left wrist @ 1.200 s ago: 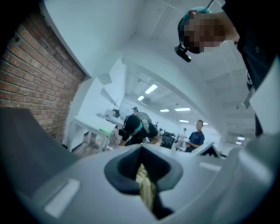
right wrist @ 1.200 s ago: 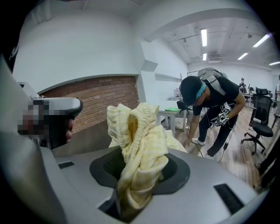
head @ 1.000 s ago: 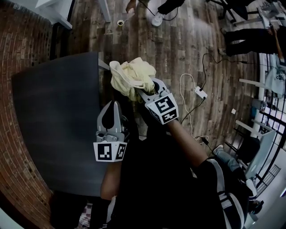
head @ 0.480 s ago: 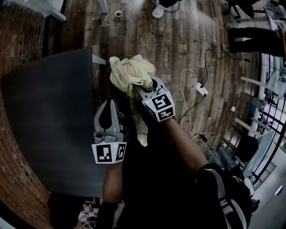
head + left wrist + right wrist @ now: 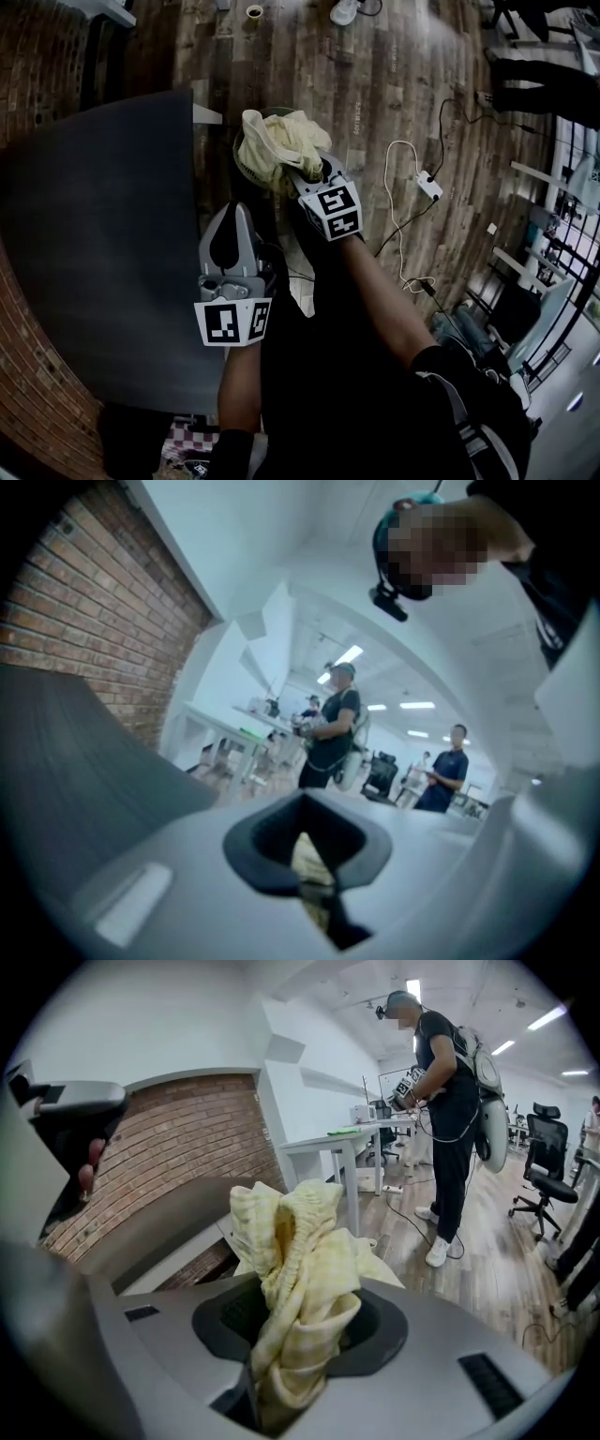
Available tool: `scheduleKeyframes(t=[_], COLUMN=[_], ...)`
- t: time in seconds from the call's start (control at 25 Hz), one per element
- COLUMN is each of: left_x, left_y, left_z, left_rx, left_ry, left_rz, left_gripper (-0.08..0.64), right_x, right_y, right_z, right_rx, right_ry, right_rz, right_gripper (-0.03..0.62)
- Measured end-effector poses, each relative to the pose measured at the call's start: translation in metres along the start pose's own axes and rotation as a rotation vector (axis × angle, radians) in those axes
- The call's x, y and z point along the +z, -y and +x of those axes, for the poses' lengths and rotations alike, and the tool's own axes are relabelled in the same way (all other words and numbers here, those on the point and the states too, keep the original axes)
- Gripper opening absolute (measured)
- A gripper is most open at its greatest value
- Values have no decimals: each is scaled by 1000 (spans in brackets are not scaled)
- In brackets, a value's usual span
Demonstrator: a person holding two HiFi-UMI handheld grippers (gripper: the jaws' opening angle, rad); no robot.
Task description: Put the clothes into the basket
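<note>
**Right tool** (image 5: 300, 178): clenched on a bunched pale-yellow garment (image 5: 279, 145), held in the air just off the dark desk's (image 5: 103, 234) right edge, over the wooden floor (image 5: 375, 84). **Left tool** (image 5: 232, 223): jaws together, holding nothing, raised beside that same desk edge. A second person (image 5: 455, 1101) stands beyond the desk.

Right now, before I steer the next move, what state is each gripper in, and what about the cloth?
right gripper: shut on the yellow cloth.
yellow cloth: bunched up, held in the air beyond the edge of the table, touching nothing but the jaws.
left gripper: shut, holding nothing, raised above the table's edge.
</note>
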State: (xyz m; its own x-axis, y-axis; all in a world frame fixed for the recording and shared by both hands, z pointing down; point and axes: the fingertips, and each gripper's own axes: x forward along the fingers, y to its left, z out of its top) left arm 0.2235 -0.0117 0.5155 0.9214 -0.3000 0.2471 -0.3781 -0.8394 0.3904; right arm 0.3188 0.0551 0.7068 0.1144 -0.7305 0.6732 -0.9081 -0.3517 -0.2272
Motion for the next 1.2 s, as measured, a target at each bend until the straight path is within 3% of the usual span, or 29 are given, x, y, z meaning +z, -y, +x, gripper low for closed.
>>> scheduleKeyframes(t=[0.52, 0.72, 1.2], left_x=[-32, -49, -93], left_y=[-18, -24, -38], left_z=[6, 10, 14], left_rx=[33, 39, 47], left_ry=[-18, -22, -60], left_rz=[-38, -51, -49], left_gripper=[3, 3, 3], right_x=[-99, -141, -232], right_y=[21, 32, 55], right_z=[89, 111, 155], right_rx=[-28, -44, -53], right_ry=[-185, -211, -347], right_rz=[71, 117, 127], right_gripper=[154, 155, 170])
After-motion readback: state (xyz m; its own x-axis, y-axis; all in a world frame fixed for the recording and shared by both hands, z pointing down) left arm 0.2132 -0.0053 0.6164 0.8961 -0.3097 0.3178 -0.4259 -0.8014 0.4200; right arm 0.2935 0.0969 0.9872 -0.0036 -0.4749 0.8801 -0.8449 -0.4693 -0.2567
